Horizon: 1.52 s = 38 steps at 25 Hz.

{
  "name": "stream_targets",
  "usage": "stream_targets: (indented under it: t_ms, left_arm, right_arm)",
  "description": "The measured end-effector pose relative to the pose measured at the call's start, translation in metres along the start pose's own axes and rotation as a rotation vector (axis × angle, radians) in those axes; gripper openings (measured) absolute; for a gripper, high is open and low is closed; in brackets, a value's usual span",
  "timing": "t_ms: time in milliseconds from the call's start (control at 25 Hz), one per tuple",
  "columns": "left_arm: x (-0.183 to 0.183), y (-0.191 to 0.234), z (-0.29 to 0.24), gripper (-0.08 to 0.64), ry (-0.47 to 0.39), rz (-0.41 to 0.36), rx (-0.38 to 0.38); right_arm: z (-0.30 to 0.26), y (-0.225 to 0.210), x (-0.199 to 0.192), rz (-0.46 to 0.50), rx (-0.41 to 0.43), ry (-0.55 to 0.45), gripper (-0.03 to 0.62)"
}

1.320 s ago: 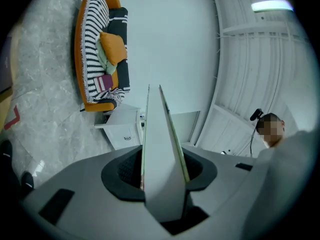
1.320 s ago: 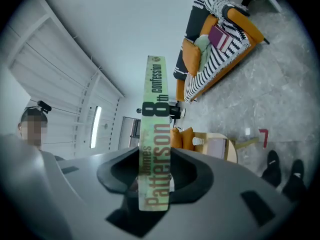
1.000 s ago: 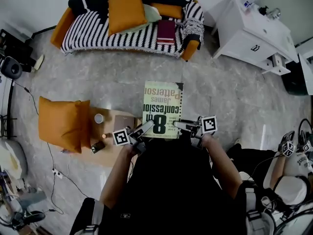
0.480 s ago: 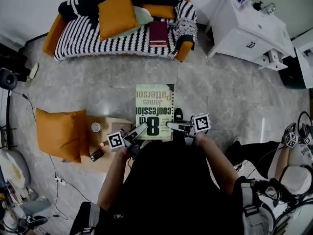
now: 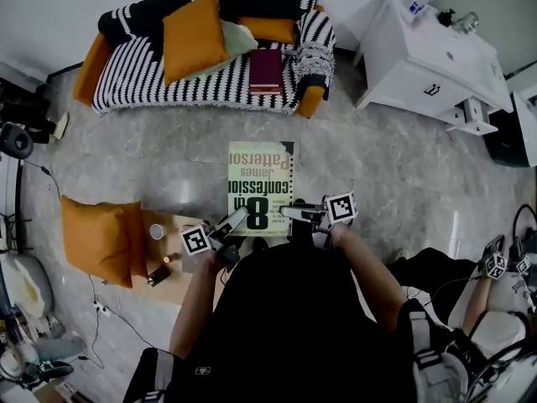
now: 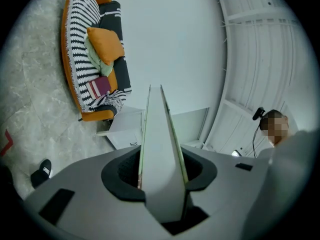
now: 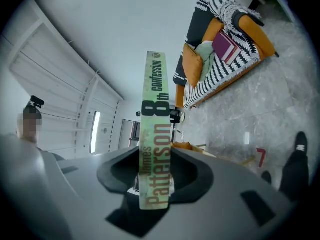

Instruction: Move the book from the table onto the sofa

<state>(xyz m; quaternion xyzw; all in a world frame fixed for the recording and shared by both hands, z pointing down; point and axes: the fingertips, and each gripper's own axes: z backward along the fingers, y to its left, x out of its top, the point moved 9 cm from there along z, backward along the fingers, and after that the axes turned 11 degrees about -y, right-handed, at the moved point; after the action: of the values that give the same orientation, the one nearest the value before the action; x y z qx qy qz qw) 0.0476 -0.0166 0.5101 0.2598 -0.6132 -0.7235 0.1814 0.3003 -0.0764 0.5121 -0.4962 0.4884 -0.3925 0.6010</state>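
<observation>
While the book (image 5: 261,187) is already off the table (image 5: 172,227) and hangs flat over the floor, the sofa (image 5: 143,78) lies well ahead, so the carry and the set-down remain. I hold its near end from both sides: left gripper (image 5: 240,218) clamped on the page edge, right gripper (image 5: 289,211) clamped on the spine. Both point level, forearms close to my body.

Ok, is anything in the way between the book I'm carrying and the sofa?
Nothing visible: only bare floor lies between the book and the sofa. On the seat, a maroon book and an orange cushion take up space.
</observation>
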Motion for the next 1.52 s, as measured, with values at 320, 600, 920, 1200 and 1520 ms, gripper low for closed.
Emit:
stream_targets:
  t_ms: [320, 600, 920, 1200, 1520]
  left_arm:
    - [-0.029, -0.007, -0.095, 0.167, -0.062, -0.021, 0.077]
    - [-0.036, -0.007, -0.132, 0.167, -0.102, -0.081, 0.138]
    - [-0.029, -0.004, -0.159, 0.168, -0.080, -0.102, 0.182]
    - [-0.010, 0.009, -0.179, 0.179, -0.020, -0.134, 0.187]
    - [0.039, 0.036, -0.198, 0.193, 0.083, -0.163, 0.232]
  right_arm:
    - [0.057, -0.016, 0.087, -0.020, 0.026, 0.069, 0.173]
    - [0.069, -0.029, 0.128, -0.009, 0.048, 0.142, 0.173]
    - [0.076, -0.036, 0.150, -0.005, 0.042, 0.111, 0.173]
    - [0.072, -0.040, 0.162, -0.018, 0.034, 0.027, 0.174]
    - [0.046, -0.056, 0.182, -0.026, -0.037, -0.048, 0.176]
